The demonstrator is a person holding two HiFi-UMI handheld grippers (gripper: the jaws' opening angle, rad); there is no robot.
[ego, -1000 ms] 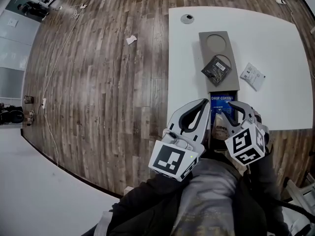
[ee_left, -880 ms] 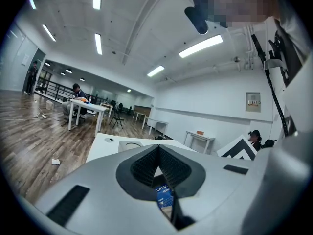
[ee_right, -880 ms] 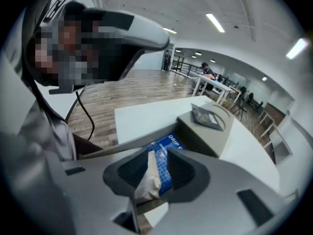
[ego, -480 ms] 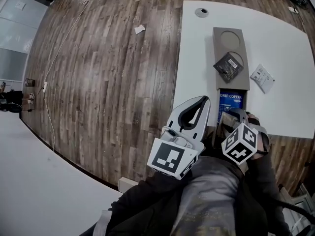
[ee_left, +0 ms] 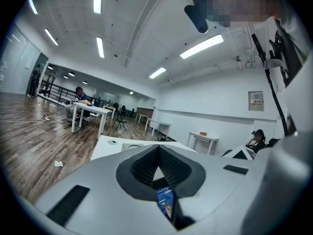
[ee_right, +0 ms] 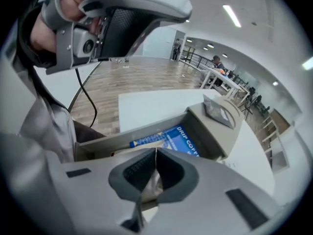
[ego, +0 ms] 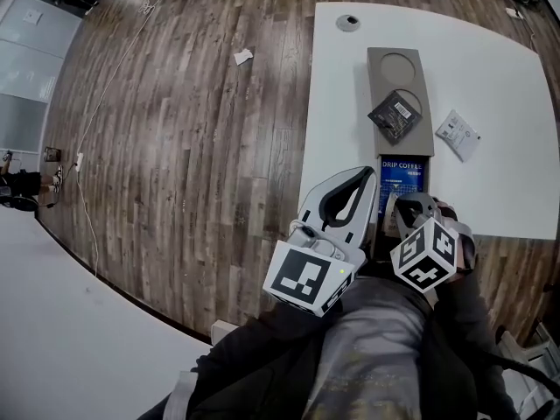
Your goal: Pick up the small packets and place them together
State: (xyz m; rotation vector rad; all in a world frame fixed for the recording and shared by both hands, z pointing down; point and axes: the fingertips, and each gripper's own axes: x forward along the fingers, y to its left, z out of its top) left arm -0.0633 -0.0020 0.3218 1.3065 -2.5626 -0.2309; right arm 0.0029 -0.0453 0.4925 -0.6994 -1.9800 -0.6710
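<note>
A black packet (ego: 395, 115) lies on the grey tray (ego: 398, 64), over one of its round recesses. On the white table (ego: 499, 191) to its right rests a white packet (ego: 458, 134). At the tray's near end sits a blue drip coffee box (ego: 402, 178). My right gripper (ego: 404, 208) is over that box, shut on a small pale crinkled packet (ee_right: 154, 182) that shows between its pads. Beyond the right gripper (ee_right: 155, 151) I see the blue box (ee_right: 168, 138) and the black packet (ee_right: 219, 112). My left gripper (ego: 366, 178) hangs shut and empty at the table's near left edge.
Wooden floor lies left of the table, with a paper scrap (ego: 242, 57) on it. A round cable cap (ego: 347, 22) sits at the table's far left corner. The person's lap is just below both grippers. Other tables and seated people are far off.
The right gripper's jaws were spread around a pale packet above the blue box and have now come together on it. The left gripper has stayed where it was.
</note>
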